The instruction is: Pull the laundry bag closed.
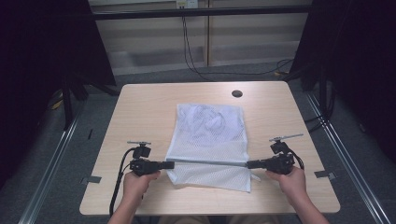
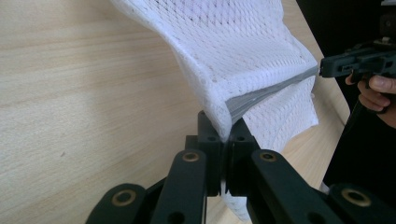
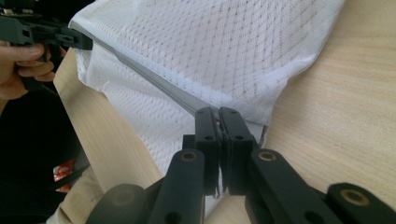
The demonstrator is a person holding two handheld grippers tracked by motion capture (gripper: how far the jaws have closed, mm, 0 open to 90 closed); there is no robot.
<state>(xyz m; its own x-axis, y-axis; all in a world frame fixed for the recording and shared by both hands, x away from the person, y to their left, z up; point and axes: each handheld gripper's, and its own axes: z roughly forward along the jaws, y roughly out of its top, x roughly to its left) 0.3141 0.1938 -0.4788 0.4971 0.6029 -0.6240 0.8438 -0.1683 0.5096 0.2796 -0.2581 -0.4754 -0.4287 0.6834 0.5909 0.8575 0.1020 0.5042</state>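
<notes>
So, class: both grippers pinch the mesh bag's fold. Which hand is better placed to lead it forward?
Neither clearly: left gripper and right gripper are both shut on the mesh bag, level at opposite ends.

I see a rectangular light wood-grain tabletop point(image 1: 140, 112) with rounded corners. A white mesh fabric bag point(image 1: 210, 126) lies on it at mid-width, its far end flat on the surface and its near part toward the near edge, where a grey strip crosses it. A small round black grommet point(image 1: 237, 93) sits near the far edge, right of centre.
</notes>
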